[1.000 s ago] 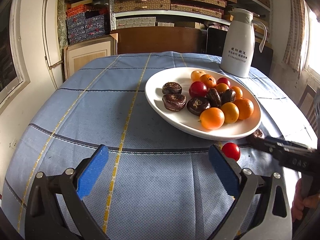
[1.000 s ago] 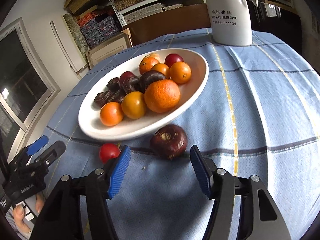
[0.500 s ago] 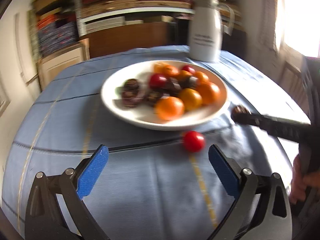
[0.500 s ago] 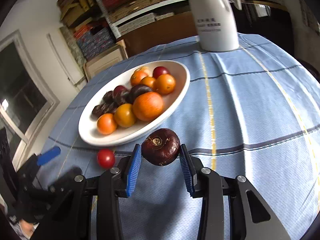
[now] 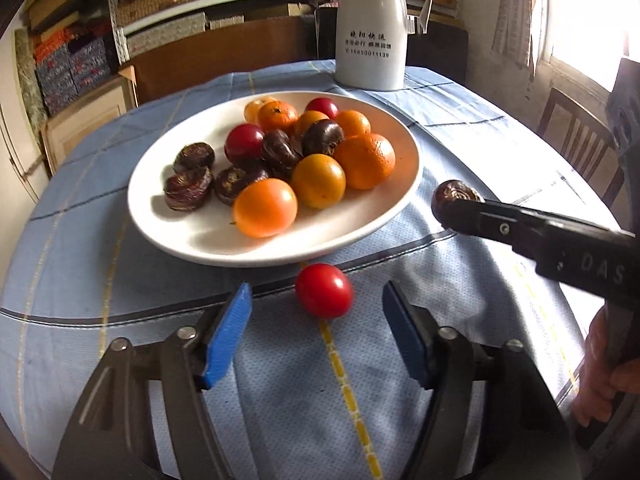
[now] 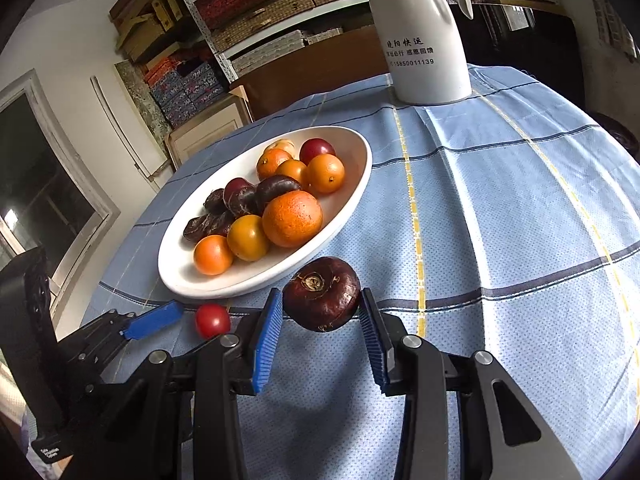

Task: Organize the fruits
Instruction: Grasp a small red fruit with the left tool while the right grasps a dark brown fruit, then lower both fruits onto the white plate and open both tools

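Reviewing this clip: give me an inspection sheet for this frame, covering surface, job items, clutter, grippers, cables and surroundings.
Surface: blue checked tablecloth, covering the table.
Job's things: white plate piled with oranges, red fruits and dark brown fruits; one red fruit loose on the cloth just in front of the plate; one dark brown fruit held clear of the plate.
Clutter: white jug behind the plate.
Grippers: left gripper closing around the loose red fruit, pads not touching it; right gripper shut on the dark brown fruit.
Cables: nothing seen.
Surroundings: shelves of boxes, wooden chair, window.
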Available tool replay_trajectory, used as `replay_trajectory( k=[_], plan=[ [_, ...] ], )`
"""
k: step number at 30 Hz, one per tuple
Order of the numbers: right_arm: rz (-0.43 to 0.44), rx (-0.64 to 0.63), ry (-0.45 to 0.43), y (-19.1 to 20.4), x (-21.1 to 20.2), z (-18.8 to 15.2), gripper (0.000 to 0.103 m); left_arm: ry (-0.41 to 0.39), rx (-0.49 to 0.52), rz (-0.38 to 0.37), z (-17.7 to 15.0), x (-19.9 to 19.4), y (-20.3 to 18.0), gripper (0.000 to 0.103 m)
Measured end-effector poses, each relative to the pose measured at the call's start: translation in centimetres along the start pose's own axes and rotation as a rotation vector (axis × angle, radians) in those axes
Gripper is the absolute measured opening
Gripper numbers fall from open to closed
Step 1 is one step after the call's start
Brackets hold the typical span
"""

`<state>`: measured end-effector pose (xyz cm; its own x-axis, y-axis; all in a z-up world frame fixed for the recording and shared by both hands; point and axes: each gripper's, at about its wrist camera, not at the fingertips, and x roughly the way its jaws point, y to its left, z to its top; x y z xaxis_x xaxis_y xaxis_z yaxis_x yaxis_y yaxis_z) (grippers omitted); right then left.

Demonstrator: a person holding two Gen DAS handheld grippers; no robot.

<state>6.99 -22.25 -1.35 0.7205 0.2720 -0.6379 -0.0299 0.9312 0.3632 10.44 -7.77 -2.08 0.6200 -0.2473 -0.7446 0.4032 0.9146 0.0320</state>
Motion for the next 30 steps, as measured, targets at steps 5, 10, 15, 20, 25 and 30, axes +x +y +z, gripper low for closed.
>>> replay_trajectory(
  k=[5,10,15,20,25,30],
  plan=[
    [0.001,0.000,0.002,0.0,0.0,0.0,0.040,0.048,-0.013,-0.046,0.3,1.4,-0.1,0.036],
    [-0.001,0.000,0.015,0.1,0.4,-0.2,0.040,0.044,-0.029,-0.065,0.1,1.3,0.2,0.030],
    [0.001,0.000,0.021,0.1,0.6,-0.2,0.040,0.017,-0.067,-0.070,-0.6,0.0,1.2,0.030],
    [0.034,-0.008,0.022,0.6,0.0,-0.9,0.040,-0.030,-0.128,-0.075,-2.1,-2.9,2.8,0.029],
    [0.093,-0.040,-0.057,1.5,-3.3,-2.1,0.040,-0.081,-0.127,-0.009,-2.4,-5.6,4.3,0.029],
    [0.129,-0.060,-0.147,2.8,-6.4,1.2,0.040,-0.157,-0.112,0.063,1.8,-7.7,6.2,0.029]
  ],
)
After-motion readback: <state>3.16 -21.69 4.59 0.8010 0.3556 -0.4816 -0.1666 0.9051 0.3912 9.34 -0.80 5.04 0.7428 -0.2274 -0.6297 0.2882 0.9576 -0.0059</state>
